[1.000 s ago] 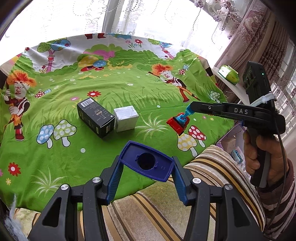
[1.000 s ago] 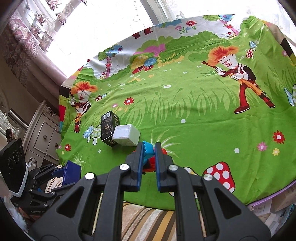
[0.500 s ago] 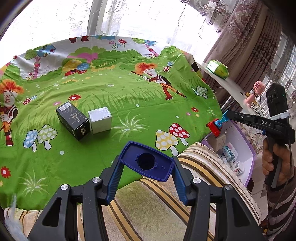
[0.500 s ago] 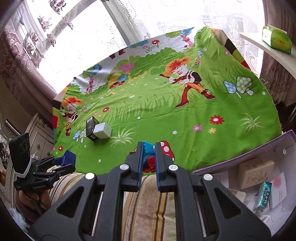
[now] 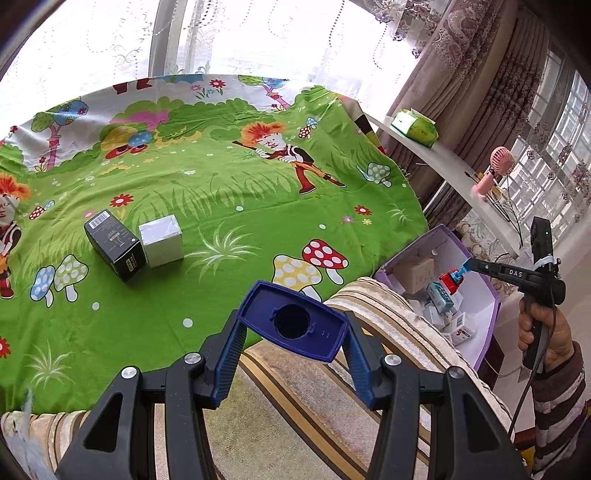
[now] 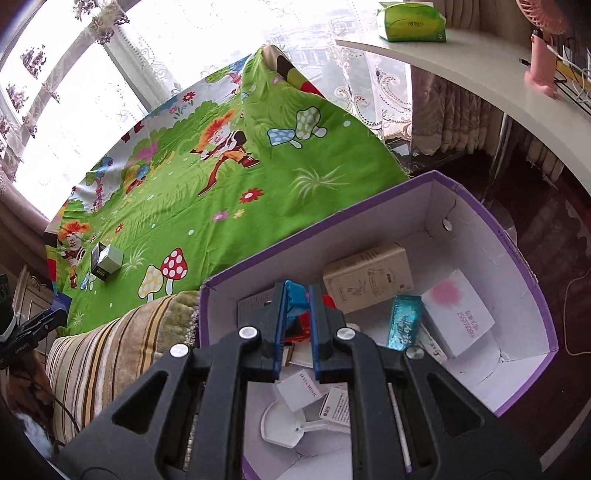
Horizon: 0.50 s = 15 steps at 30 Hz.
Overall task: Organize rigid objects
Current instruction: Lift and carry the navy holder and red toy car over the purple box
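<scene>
My left gripper (image 5: 293,325) is shut on a dark blue rectangular cap with a round hole (image 5: 295,325), held over the striped edge in front of the green cartoon cloth (image 5: 221,192). My right gripper (image 6: 297,295) is shut on a red and blue toy (image 6: 300,325) and holds it over the open purple box (image 6: 532,273); it also shows in the left wrist view (image 5: 461,275) with the toy (image 5: 450,282). A black box (image 5: 114,243) and a white cube box (image 5: 161,240) lie side by side on the cloth.
The purple box (image 5: 493,295) stands lower, right of the cloth, holding a beige carton (image 6: 367,277), a teal packet (image 6: 403,321), a white box with pink print (image 6: 458,310) and several small items. A white shelf (image 6: 480,74) carries a green tissue pack (image 6: 412,22) and pink fan.
My right gripper has carried the red and blue toy off the cloth to the right and down over the purple box. My left gripper still holds the blue cap in about the same place.
</scene>
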{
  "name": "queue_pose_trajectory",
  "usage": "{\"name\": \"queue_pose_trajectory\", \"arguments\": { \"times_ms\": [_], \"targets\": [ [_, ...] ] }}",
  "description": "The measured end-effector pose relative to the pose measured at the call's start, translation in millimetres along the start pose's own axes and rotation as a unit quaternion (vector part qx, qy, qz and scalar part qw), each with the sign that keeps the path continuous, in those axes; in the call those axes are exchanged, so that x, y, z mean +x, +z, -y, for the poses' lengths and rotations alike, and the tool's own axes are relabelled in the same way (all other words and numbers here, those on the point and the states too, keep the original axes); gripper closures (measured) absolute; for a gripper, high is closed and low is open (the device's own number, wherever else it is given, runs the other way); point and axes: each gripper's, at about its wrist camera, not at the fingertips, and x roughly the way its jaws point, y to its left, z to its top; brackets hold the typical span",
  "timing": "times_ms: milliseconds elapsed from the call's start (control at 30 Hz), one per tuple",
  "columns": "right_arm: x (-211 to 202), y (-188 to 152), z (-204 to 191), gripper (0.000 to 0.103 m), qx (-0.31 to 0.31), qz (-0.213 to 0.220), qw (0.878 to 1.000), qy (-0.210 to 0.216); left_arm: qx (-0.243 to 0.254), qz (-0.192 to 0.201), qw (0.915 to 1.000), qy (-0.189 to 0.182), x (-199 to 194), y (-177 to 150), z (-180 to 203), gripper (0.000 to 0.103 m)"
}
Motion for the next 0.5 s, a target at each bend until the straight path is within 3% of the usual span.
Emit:
{"name": "queue_pose_trajectory", "arguments": {
  "times_ms": [500],
  "targets": [
    [37, -19, 50, 0.089, 0.031, -0.028, 0.999, -0.028, 0.022, -0.014, 0.9996, -0.013, 11, -2, 29, 0.050]
  ]
}}
